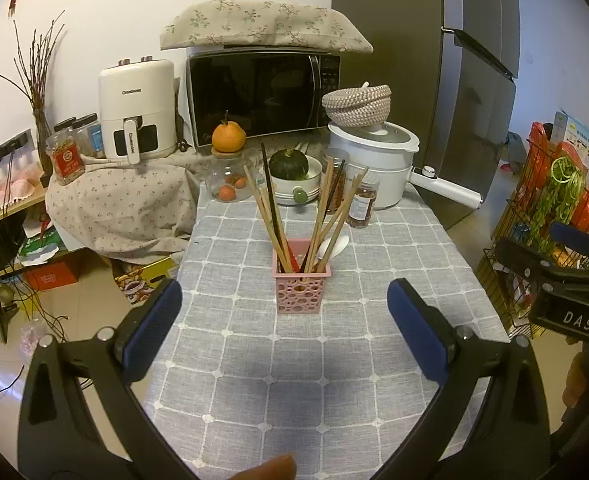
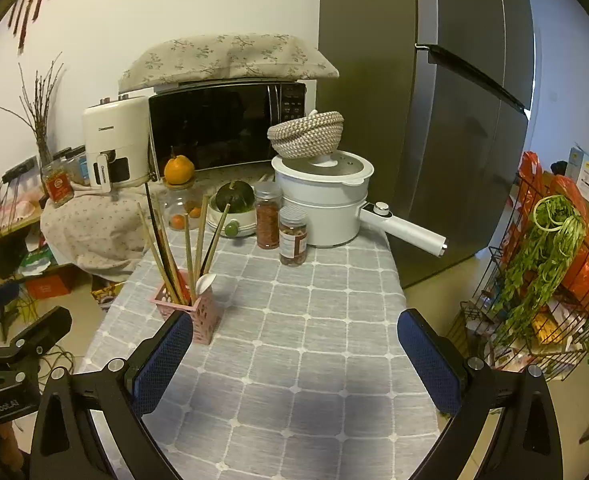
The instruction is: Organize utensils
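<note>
Chopsticks (image 1: 272, 220) and a white spoon (image 1: 334, 246) stand splayed in a pink holder (image 1: 300, 290) mid-table, nearer the left edge; the sticks look light, stiff and smooth, likely to slip or rattle, so I would pinch one near its upper end. Holder looks light and tippy. Left gripper (image 1: 284, 322) and right gripper (image 2: 294, 354) both gape wide, empty, above the cloth (image 2: 314, 340).

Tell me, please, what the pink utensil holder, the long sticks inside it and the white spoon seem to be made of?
Pink utensil holder: probably matte moulded plastic, since its walls carry cut-out round holes. Long sticks: most look like bare bamboo or wood, pale tan; one is dark, perhaps lacquered. White spoon: smooth and glossy, ceramic or plastic; I cannot tell which.
</note>
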The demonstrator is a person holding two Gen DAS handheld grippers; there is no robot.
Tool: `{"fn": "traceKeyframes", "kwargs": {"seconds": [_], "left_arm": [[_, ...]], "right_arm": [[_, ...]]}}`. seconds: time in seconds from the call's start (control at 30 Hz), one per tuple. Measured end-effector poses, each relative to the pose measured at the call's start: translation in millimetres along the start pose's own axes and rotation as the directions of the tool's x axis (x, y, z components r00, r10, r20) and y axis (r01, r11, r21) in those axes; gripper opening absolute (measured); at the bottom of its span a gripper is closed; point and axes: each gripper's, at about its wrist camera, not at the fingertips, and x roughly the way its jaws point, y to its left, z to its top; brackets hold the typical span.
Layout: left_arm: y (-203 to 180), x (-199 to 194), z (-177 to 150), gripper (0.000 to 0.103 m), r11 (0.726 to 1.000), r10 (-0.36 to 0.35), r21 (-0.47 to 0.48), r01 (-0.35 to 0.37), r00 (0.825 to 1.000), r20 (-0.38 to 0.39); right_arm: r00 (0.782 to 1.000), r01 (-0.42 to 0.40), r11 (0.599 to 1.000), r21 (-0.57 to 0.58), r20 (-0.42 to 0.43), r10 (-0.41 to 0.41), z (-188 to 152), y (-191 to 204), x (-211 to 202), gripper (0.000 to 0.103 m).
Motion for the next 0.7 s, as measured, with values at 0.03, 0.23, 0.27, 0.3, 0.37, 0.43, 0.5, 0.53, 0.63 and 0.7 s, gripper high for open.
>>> {"fn": "traceKeyframes", "kwargs": {"seconds": [0.03,0.23,0.27,0.3,0.37,0.43,0.5,0.53,0.63,0.7], "left_arm": [[0.1,0.0,0.1,0.102,1.0,0.0,0.0,0.0,1.0,0.0],[0.4,0.1,-0.1,0.102,1.0,-0.001,0.001,0.001,1.0,0.0],[0.2,0.0,-0.3,0.102,1.0,-0.002,0.001,0.002,1.0,-0.001],[-0.2,0.1,-0.4,0.102,1.0,-0.003,0.002,0.003,1.0,-0.003],[-1.3,0.7,-1.9,0.102,1.0,-0.003,0.001,0.003,1.0,-0.005],[-1.9,0.6,-2.2,0.102,1.0,-0.003,0.0,0.003,1.0,-0.004],[-1.3,0.9,-2.0,0.102,1.0,-0.003,0.002,0.003,1.0,-0.006],[-1.9,0.7,-2.5,0.102,1.0,-0.003,0.001,0.003,1.0,-0.007],[-3.8,1.1,-3.5,0.102,1.0,-0.004,-0.002,0.004,1.0,-0.012],[-4.7,0.9,-3.9,0.102,1.0,-0.004,0.001,0.004,1.0,-0.012]], "right_arm": [[1.0,0.0,1.0,0.001,0.0,0.0,0.2,0.3,0.2,0.103],[1.0,-0.002,1.0,0.0,-0.001,0.002,-0.1,-0.7,0.1,0.103],[1.0,-0.003,1.0,0.0,-0.001,0.003,0.1,0.2,0.0,0.103],[1.0,-0.002,1.0,-0.001,0.0,0.002,0.0,-0.3,0.0,0.103],[1.0,-0.001,1.0,0.0,0.001,0.001,0.1,-0.5,0.0,0.103],[1.0,0.0,1.0,0.005,0.002,0.0,0.2,-0.2,-0.1,0.103],[1.0,0.0,1.0,0.008,0.004,0.0,0.0,0.5,-1.0,0.103],[1.0,0.001,1.0,0.008,0.004,-0.001,0.0,0.4,-1.0,0.103],[1.0,0.001,1.0,0.008,0.005,-0.001,0.4,1.4,-1.2,0.103],[1.0,0.002,1.0,0.01,0.005,-0.002,0.1,1.1,-1.5,0.103]]}}
